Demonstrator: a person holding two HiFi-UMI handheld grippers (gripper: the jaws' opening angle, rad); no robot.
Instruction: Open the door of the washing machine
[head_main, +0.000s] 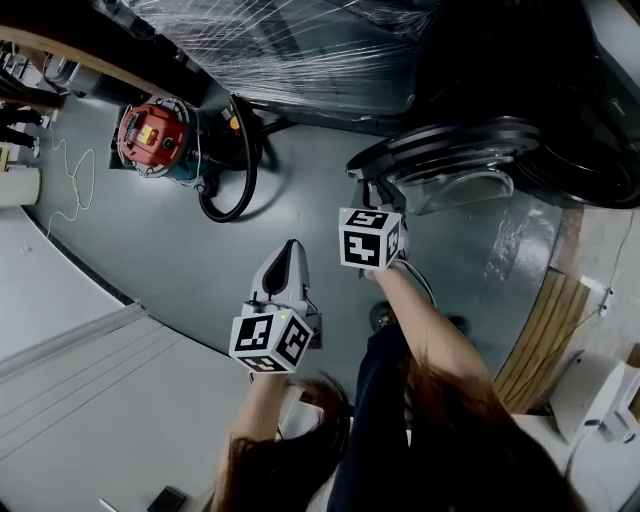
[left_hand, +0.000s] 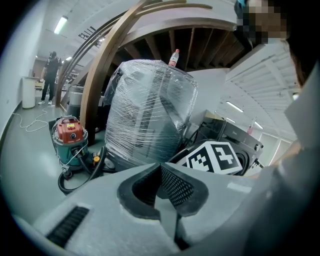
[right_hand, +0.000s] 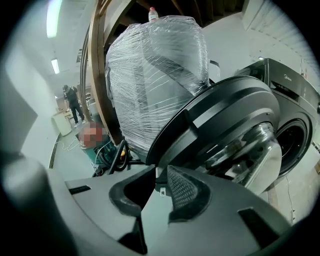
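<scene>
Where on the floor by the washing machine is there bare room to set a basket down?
Bare floor lies between the vacuum cleaner's hose and the left gripper, and right of the right gripper, below the washer door up to the wooden strip. It is crowded around the vacuum cleaner and where the door meets the wrapped load.

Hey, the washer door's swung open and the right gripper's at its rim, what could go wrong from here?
1. The right gripper has its jaws on only the thin rim of the door, so the grip may slip.
2. The door stands close to the film-wrapped bundle; swinging further might knock it.
3. The vacuum hose lies looped on the floor nearby, a possible trip hazard.
</scene>
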